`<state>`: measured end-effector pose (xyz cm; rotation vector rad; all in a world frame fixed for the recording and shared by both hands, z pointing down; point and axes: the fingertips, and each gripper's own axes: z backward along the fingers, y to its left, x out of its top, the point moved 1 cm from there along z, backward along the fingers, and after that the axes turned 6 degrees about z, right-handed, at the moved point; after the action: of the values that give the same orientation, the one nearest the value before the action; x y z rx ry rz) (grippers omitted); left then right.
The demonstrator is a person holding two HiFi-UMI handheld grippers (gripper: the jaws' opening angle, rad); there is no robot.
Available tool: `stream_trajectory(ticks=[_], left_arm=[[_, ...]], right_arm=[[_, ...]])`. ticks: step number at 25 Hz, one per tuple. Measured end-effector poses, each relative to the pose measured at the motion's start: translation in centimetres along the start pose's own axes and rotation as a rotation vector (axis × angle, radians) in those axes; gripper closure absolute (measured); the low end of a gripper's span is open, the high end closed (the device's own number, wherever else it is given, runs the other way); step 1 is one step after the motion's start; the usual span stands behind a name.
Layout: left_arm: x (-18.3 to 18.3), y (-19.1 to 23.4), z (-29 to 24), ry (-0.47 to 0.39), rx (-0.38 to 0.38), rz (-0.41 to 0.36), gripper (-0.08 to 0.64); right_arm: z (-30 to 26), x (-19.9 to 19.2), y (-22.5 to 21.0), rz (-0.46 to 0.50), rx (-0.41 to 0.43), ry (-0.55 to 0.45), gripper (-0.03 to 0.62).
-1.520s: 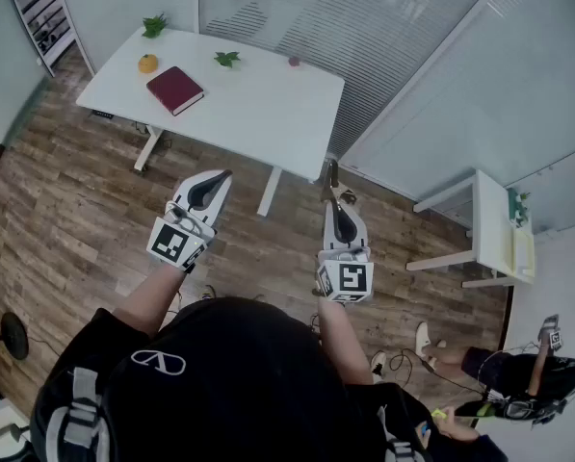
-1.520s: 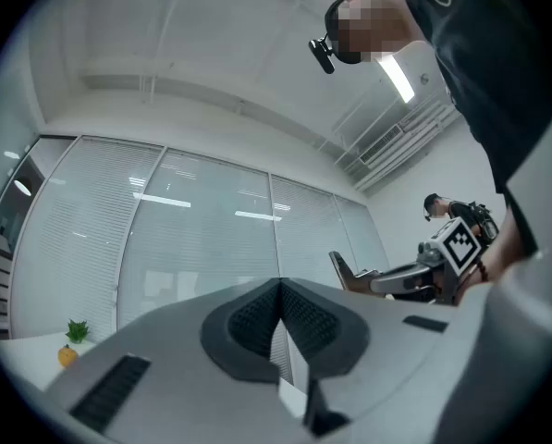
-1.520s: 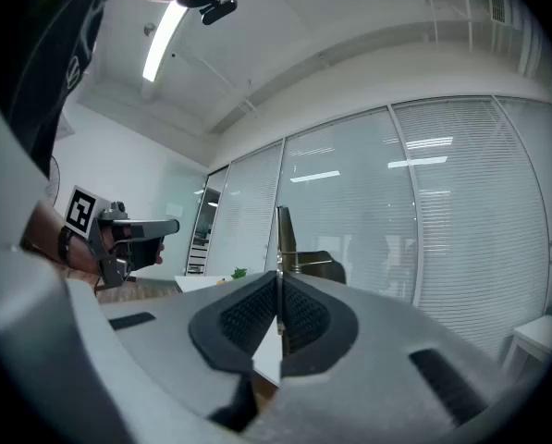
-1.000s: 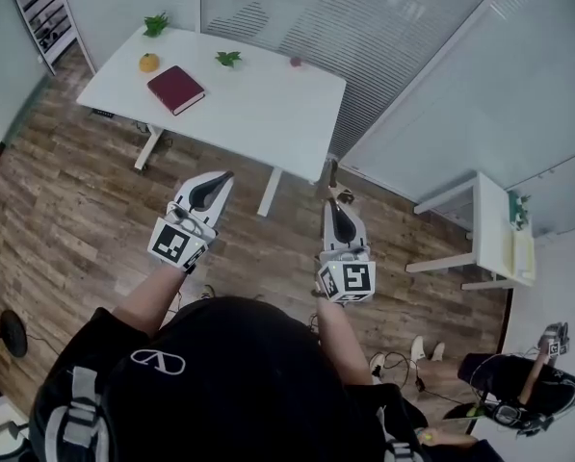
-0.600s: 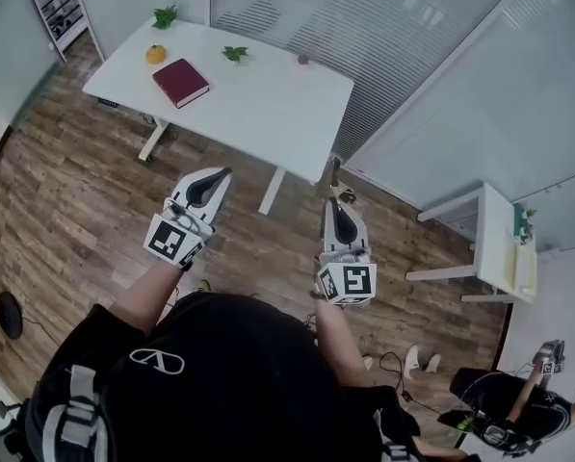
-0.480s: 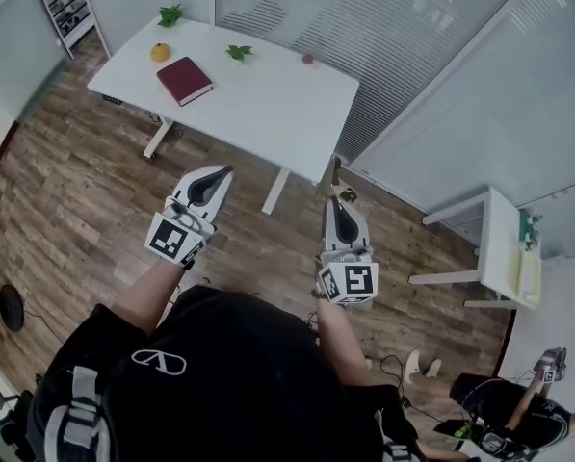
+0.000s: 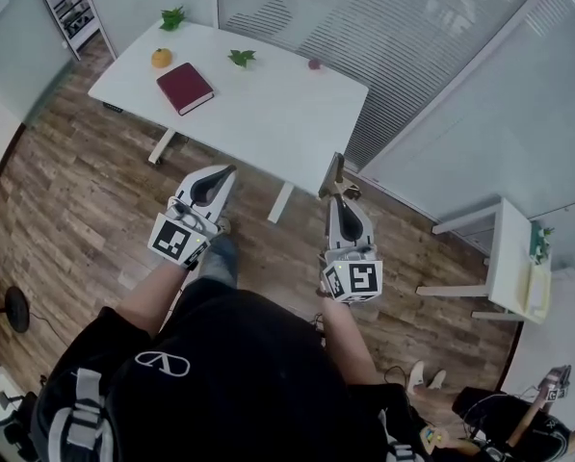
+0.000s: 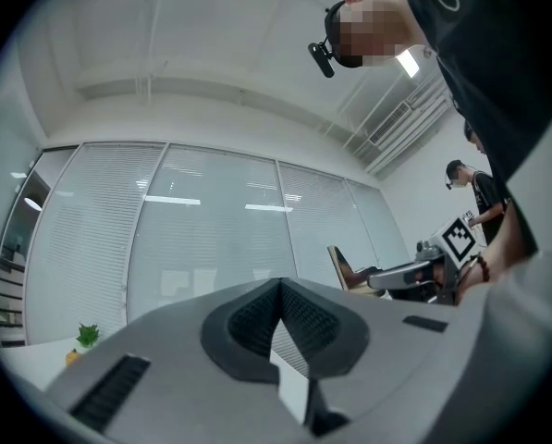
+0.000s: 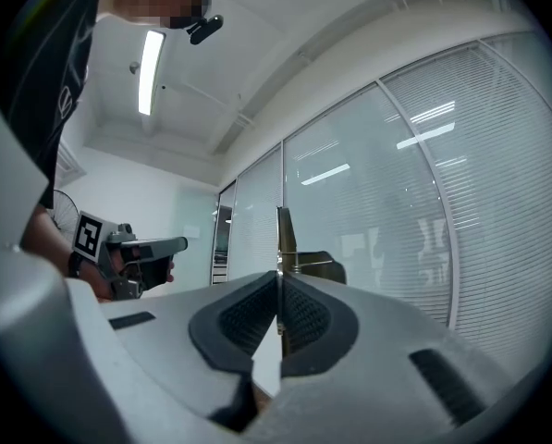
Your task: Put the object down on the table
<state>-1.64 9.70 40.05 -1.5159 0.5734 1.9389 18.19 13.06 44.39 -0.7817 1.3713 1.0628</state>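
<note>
My right gripper [image 7: 337,200] [image 9: 277,277] is shut on a thin flat brownish object [image 7: 335,173] [image 9: 285,240] that sticks up past the jaw tips. The left gripper [image 7: 226,170] [image 8: 280,285] is shut with nothing in it. Both are held in the air above the wooden floor, short of the white table [image 7: 268,123]. On the table lie a dark red book [image 7: 184,88], an orange fruit [image 7: 161,58], two small green plants [image 7: 172,17] [image 7: 241,58] and a small purple item [image 7: 314,64].
Glass partitions with blinds [image 7: 383,37] run behind the table. A shelf unit [image 7: 70,8] stands at the top left, a small white side table [image 7: 513,258] at the right. Another person [image 7: 504,422] crouches at the bottom right. A black stool base [image 7: 15,308] sits at the left.
The table now sits a little lower and further right in the head view. The person at the bottom right has slid toward the corner. Both grippers keep their pose and stay shut.
</note>
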Motion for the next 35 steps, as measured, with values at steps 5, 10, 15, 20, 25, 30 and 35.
stream_trajectory(ticks=[5, 10, 15, 20, 25, 30, 35], left_arm=[[-2.1, 6.9, -4.5, -0.027, -0.029, 0.015, 0.555], [-4.3, 14.5, -10.2, -0.001, -0.097, 0.031, 0.555], [-5.6, 20.4, -15.2, 0.013, -0.171, 0.064, 0.555], [-6.5, 25.2, -19.3, 0.011, -0.227, 0.093, 0.555], [-7.5, 28.7, -21.5, 0.02, -0.226, 0.121, 0.555], [-8.6, 29.5, -23.7, 0.026, -0.223, 0.125, 0.555], [-9.0, 29.6, -25.5, 0.019, -0.191, 0.125, 0.555]], right_arm=[[-7.7, -1.7, -0.8, 0.025, -0.003, 0.011, 0.586], [-16.7, -2.1, -2.1, 0.034, -0.031, 0.02, 0.586], [-24.6, -2.0, -2.8, 0.047, -0.061, 0.033, 0.586], [-30.5, -2.2, -4.0, 0.049, -0.107, 0.058, 0.588], [-34.3, -2.6, -4.7, 0.043, -0.107, 0.079, 0.586], [-36.3, -3.5, -6.7, 0.013, -0.103, 0.08, 0.586], [-37.4, -4.0, -8.2, -0.006, -0.07, 0.069, 0.587]])
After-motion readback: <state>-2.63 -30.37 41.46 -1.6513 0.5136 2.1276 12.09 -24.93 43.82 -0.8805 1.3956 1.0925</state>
